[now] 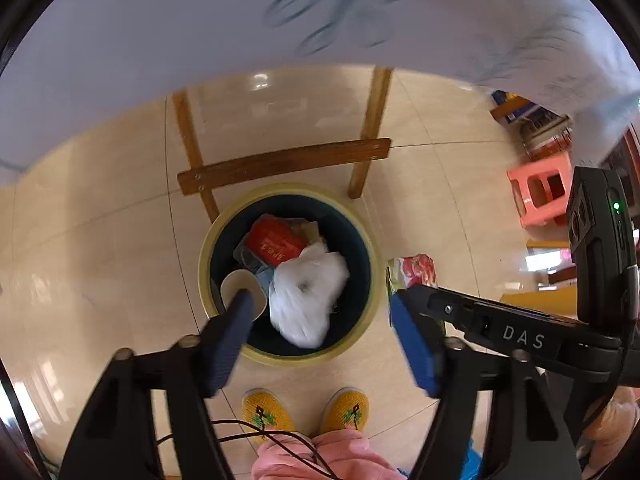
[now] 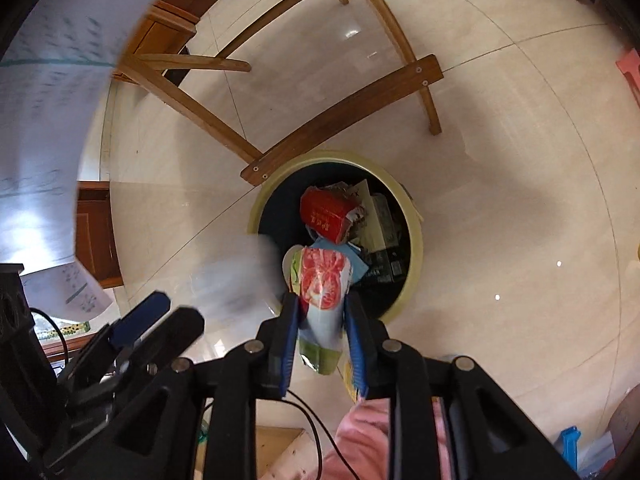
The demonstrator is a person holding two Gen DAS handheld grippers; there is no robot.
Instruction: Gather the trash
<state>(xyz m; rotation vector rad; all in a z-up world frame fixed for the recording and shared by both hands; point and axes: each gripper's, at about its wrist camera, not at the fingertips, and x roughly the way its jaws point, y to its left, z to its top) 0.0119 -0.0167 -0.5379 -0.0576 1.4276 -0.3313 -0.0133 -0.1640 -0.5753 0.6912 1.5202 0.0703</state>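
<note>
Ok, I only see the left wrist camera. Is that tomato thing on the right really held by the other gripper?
Observer: Yes. In the right wrist view the right gripper has the tomato packet squeezed between its two blue pads.
Operator: Is it over the bin yet?
Observer: From that camera the packet's tip overlaps the bin's opening, near the front rim.
Operator: What's hiding beside the red carton?
Observer: Dark printed boxes, leaning against the bin's wall.

Both wrist cameras look steeply down, sharing the trash bin [image 1: 362, 320] below.
</note>
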